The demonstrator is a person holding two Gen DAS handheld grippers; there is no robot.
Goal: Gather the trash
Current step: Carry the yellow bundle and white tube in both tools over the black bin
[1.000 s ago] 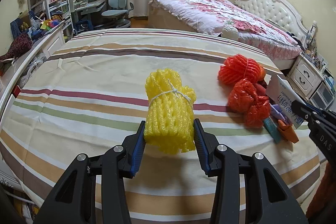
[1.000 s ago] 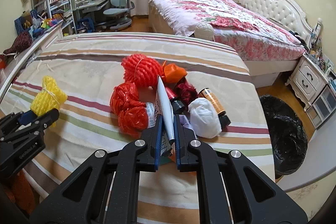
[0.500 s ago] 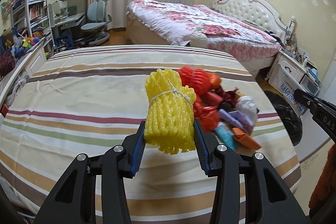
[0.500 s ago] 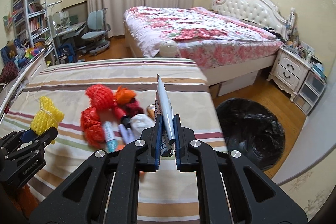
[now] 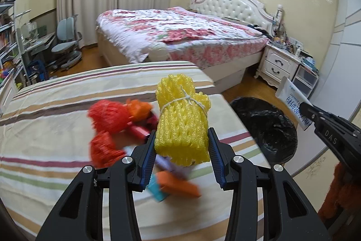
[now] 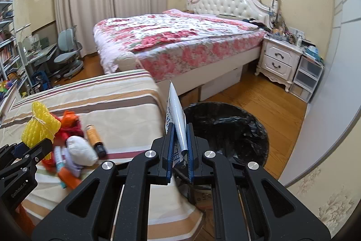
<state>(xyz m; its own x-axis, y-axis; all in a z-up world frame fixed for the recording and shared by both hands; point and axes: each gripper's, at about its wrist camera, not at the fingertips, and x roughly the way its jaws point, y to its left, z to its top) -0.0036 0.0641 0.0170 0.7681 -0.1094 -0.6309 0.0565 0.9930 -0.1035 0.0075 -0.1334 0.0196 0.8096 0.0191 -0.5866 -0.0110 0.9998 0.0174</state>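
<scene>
Trash bin [image 6: 225, 125] beside striped bed [image 6: 112, 105]; left claw [image 5: 181, 150] clamps yellow foam net [image 5: 181, 125], right claw [image 6: 179, 150] white tube [image 6: 178, 119].

Layout: I've got both grippers over the near bed's right end, bin on the floor past its edge.

My left gripper [image 5: 181, 150] has the foam net bundle [image 5: 182, 121] between its pads, above the trash pile [image 5: 126, 128] lying on the striped bed [image 5: 56, 105]. My right gripper [image 6: 179, 150] sits right of it, clamped on a flat packet [image 6: 177, 119] standing up between the jaws, in front of the trash bin [image 6: 225, 128]. Bin is on the floor [image 6: 259, 94] just beside the striped bed's right edge. Behind both: second bed [image 6: 180, 37], nightstand [image 6: 279, 60] at its right, drawer unit [image 6: 306, 78] right of that. Chair [image 6: 67, 53] and shelves [image 6: 9, 49] at far left.
</scene>
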